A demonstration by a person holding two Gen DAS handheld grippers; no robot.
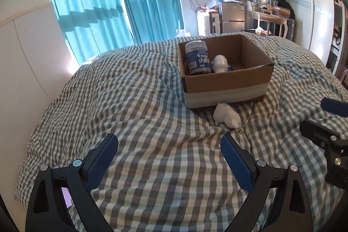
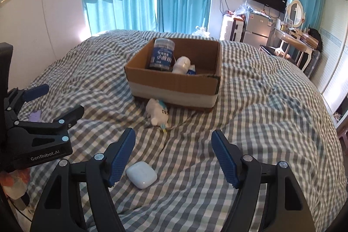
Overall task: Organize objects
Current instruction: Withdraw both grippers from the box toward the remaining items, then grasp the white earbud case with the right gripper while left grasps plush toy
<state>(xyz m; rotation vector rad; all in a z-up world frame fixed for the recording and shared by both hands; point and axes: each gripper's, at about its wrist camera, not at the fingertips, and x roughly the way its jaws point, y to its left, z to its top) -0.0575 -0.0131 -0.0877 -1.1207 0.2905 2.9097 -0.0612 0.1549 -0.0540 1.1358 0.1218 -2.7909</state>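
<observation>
I hold my right gripper (image 2: 173, 154) low over the checked quilt (image 2: 261, 123) with its jaws spread wide and nothing between them. The white earbud case (image 2: 141, 174) lies just beside my left-hand pad, slightly inside the opening, so I judge it the easiest next pick: a small shift toward it would centre it. Ahead of this gripper, near the box's front wall, the small white plush toy (image 2: 157, 112) lies on its side, still outside. Beyond it sits the cardboard box (image 2: 174, 84), where things are being collected: a dark jar with a blue label (image 2: 162, 55) stands upright inside, with a white object (image 2: 182, 65) leaning next to it.

My left gripper (image 1: 169, 159) also hangs wide and empty over bare quilt, the plush ahead and to its right. I keep it back, I think, so the right one has room to work.
</observation>
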